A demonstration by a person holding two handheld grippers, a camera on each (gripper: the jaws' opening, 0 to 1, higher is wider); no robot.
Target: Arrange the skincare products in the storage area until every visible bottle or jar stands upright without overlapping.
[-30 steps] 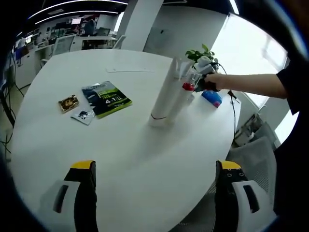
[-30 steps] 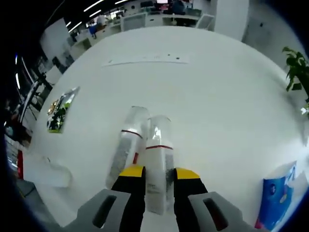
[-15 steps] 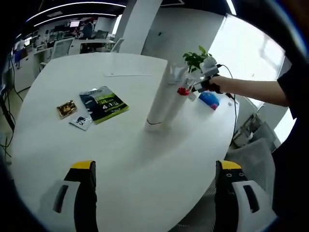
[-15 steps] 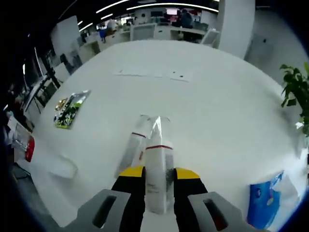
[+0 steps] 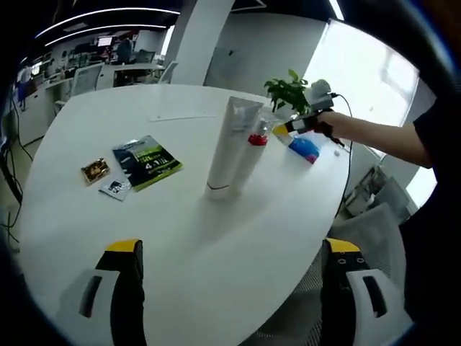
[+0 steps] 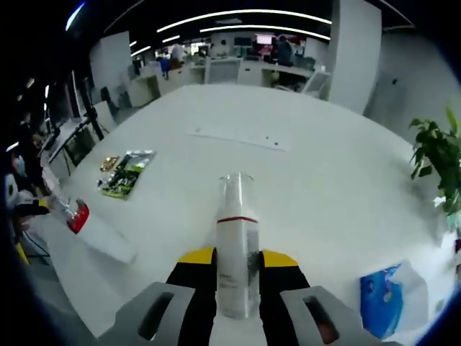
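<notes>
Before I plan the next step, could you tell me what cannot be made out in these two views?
- Tube, right gripper view: its near end is hidden between the right gripper's jaws; label print blurred.
- Blue pouch, right gripper view: partly cut off by the edge.
- Sachets, left gripper view: print too small to read.
- White tube, left gripper view: hides the base of whatever stands behind it.

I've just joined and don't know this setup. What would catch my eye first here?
The right tool clamps a clear tube with a red band, raised over the white table. In the left gripper view, tall white tubes rise mid-table, green packets lying to their left. The left tool is open.
</notes>
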